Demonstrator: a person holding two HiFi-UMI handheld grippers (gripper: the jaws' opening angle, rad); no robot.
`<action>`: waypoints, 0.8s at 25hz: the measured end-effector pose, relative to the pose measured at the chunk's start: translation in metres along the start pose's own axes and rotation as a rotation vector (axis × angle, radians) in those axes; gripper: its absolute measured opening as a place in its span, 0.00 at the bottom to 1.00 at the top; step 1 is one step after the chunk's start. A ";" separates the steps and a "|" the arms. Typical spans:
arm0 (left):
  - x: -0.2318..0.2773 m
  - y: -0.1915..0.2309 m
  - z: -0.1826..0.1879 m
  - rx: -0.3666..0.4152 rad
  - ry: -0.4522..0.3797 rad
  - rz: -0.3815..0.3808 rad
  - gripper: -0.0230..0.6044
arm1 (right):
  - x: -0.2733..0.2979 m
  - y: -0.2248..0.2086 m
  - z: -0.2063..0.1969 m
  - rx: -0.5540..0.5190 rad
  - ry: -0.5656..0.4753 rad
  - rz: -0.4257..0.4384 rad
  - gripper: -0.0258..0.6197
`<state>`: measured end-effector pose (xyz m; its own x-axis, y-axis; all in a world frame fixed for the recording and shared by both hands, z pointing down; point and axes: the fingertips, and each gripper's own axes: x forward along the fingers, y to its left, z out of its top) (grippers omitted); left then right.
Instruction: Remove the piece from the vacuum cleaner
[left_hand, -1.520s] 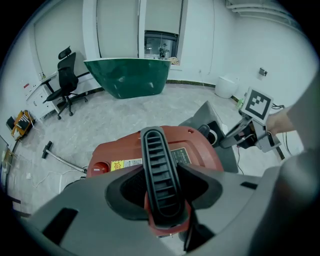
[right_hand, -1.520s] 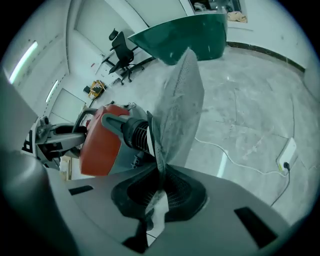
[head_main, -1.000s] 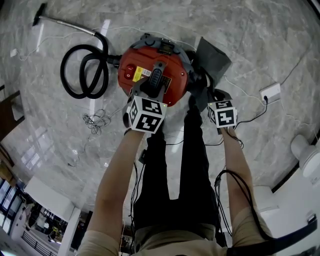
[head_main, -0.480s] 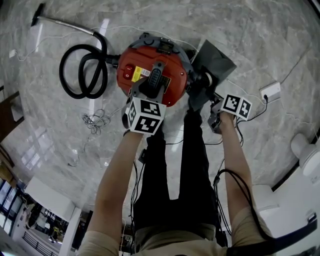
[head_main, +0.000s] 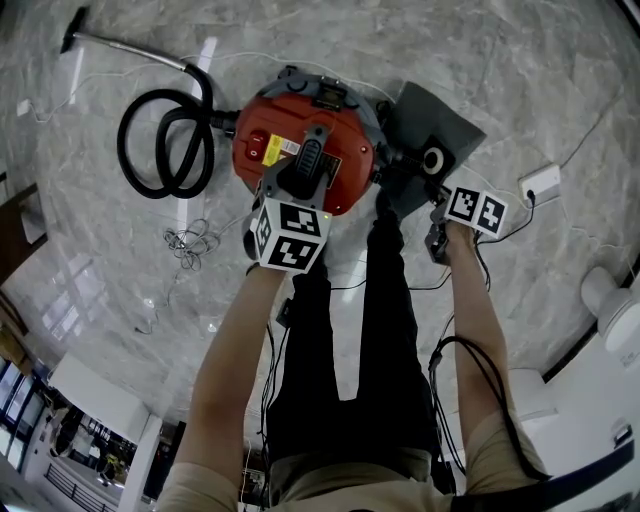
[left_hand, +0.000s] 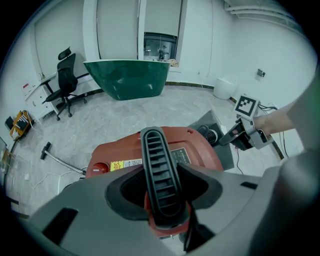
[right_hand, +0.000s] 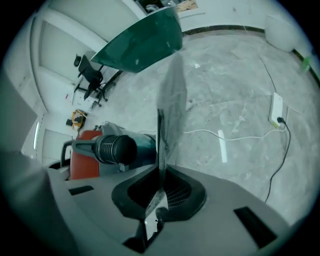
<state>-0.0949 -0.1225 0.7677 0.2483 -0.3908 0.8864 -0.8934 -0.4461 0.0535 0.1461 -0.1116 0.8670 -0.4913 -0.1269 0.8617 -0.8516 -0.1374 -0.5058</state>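
Observation:
A red vacuum cleaner (head_main: 285, 125) stands on the marble floor. My left gripper (head_main: 300, 185) reaches down onto its top, and its jaws are clamped round the black ribbed carry handle (left_hand: 157, 170). To the right, a flat grey bag-like piece (head_main: 445, 120) with a round collar (head_main: 434, 160) stands off the vacuum's side. My right gripper (head_main: 436, 208) is closing on this piece's thin edge (right_hand: 161, 150), which is pinched between the pads. The vacuum's black ribbed inlet port (right_hand: 112, 148) shows bare beside the piece.
A black hose (head_main: 165, 145) coils left of the vacuum, with its wand (head_main: 130, 45) lying beyond. Loose cable (head_main: 195, 240) lies on the floor. A white power strip (head_main: 540, 185) sits at the right. A green tub (left_hand: 127, 77) and an office chair (left_hand: 65, 75) stand far off.
My right gripper has moved right and away from the vacuum, and the grey piece has swung out with it, showing its round collar. The left gripper has stayed on the handle.

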 end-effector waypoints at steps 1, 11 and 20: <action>-0.001 -0.001 0.000 0.000 -0.002 0.000 0.33 | -0.005 -0.004 0.002 -0.012 -0.006 0.000 0.07; 0.000 0.003 -0.002 -0.002 0.000 0.015 0.33 | -0.021 0.002 0.000 -0.181 0.003 -0.009 0.07; -0.018 0.000 -0.007 -0.031 0.011 -0.003 0.33 | -0.063 -0.003 0.004 -0.110 -0.031 0.000 0.07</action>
<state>-0.1025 -0.1097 0.7547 0.2468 -0.3810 0.8910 -0.9041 -0.4216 0.0702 0.1800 -0.1070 0.8140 -0.4870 -0.1574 0.8591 -0.8673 -0.0289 -0.4970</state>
